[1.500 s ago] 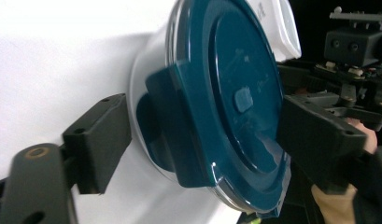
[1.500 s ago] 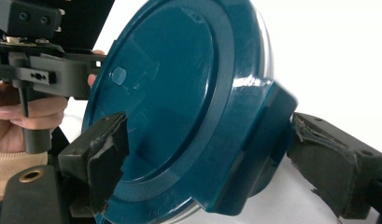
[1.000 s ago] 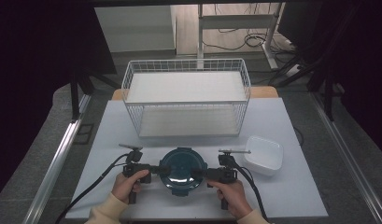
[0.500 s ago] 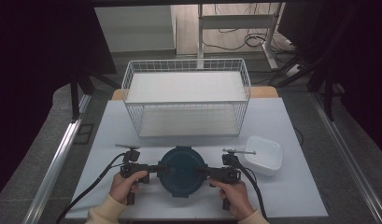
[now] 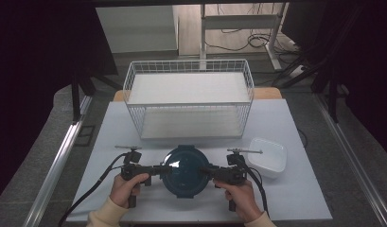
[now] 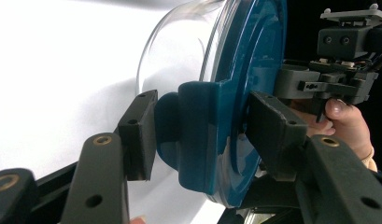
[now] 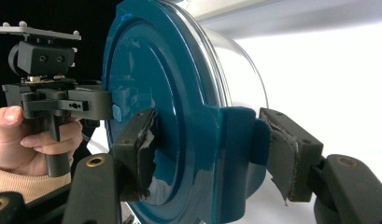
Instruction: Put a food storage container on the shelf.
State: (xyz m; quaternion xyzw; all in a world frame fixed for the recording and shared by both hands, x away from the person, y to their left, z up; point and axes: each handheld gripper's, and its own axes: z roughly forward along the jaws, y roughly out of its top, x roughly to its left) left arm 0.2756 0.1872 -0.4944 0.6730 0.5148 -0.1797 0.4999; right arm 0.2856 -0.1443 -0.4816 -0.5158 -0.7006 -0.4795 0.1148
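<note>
The left claw [image 5: 163, 170] and the right claw [image 5: 206, 170] each pinch one side flap of the blue lid [image 5: 185, 170], one from each side. In the left gripper view, the left claw's pads [image 6: 141, 135] sit on both sides of the flap [image 6: 198, 135], clamped on it. In the right gripper view, the right claw squeezes its own flap [image 7: 235, 154] the same way. Both claws have just been closing in on these flaps.

The lid sits on a clear round tub [image 6: 179, 51] at the near edge of the white counter [image 5: 110, 142], between the two hands. The tub looks hard and smooth, maybe glass, so it could be heavy and could break if dropped. The flaps are the best spots to grab, since the round side looks slippery.

A white square bowl [image 5: 269, 156] rests just to the right. Farther back stands a white wire basket [image 5: 189, 101].
</note>
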